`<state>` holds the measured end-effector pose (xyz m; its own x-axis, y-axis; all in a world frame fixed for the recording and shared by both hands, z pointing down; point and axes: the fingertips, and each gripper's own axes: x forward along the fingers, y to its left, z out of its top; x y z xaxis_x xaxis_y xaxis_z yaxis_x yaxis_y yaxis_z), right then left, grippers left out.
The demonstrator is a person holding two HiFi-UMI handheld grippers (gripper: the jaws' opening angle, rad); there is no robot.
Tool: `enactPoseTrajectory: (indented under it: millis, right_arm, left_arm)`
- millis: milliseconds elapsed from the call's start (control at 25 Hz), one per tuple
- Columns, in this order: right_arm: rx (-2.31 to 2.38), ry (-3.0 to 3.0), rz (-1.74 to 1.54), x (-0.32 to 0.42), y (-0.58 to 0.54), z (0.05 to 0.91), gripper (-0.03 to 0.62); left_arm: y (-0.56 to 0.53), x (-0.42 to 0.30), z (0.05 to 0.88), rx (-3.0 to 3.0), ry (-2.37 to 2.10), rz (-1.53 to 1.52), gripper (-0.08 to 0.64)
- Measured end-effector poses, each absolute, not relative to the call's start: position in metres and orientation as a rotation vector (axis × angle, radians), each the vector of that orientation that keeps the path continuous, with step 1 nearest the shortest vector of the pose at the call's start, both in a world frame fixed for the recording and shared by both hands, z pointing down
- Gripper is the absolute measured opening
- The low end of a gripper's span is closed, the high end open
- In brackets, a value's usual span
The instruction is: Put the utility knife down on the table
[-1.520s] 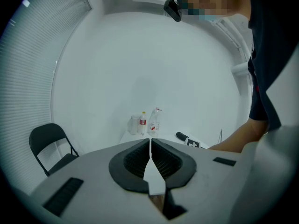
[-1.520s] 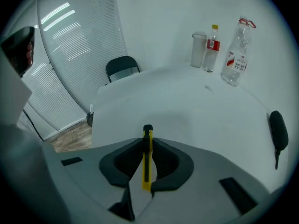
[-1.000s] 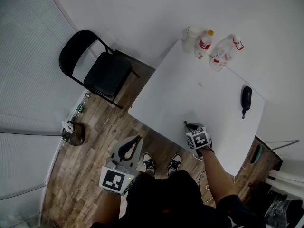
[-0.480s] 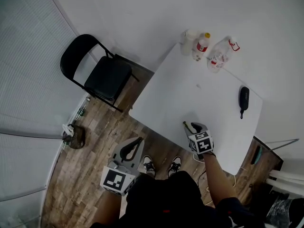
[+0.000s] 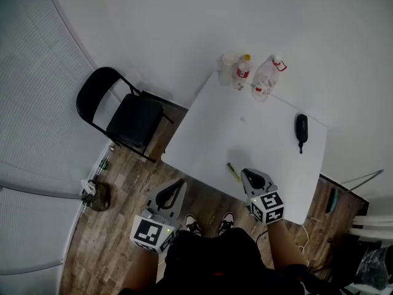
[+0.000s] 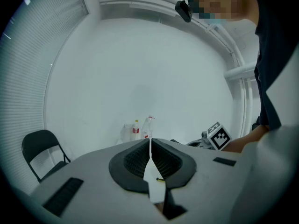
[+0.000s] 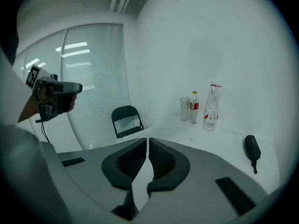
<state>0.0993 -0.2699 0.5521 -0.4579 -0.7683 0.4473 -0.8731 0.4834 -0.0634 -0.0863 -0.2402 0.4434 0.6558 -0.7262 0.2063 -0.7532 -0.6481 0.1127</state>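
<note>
Lying loose on the table (image 5: 270,134) just ahead of the fingertips of the right gripper (image 5: 250,177), the utility knife (image 5: 233,172) is no longer gripped: those jaws are closing on nothing, the left gripper (image 5: 175,186) is held pressed together and empty, and the task is judged done.

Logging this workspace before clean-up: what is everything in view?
table: 1, white, centre
utility knife: 1, yellow-green, lying near table's front edge
cup: 1, translucent, far corner
yellow-capped bottle: 1, clear, red label, beside cup
red-capped bottle: 1, clear, beside it
corded object: 1, black, table's right side
folding chair: 1, black, left of table
floor item: 1, dark, by blinds
shoes: 2, dark and white, on floor
left gripper: 1, grey, shut, empty
right gripper: 1, grey, jaws closing on nothing, near knife
</note>
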Motion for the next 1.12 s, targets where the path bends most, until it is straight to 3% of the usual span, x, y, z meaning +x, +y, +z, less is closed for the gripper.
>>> enactPoseTrajectory:
  millis: [520, 1120]
  right_arm:
    - [1.589, -2.597, 0.076, 0.121, -0.233, 0.383, 0.025]
    - [1.631, -2.637, -0.063, 0.132, -0.223, 0.338, 0.023]
  left_arm:
    - [-0.232, -0.035, 0.385, 2.866, -1.128, 0.159, 0.031]
    - [-0.235, -0.031, 0.347, 2.936, -1.182, 0.073, 0.031]
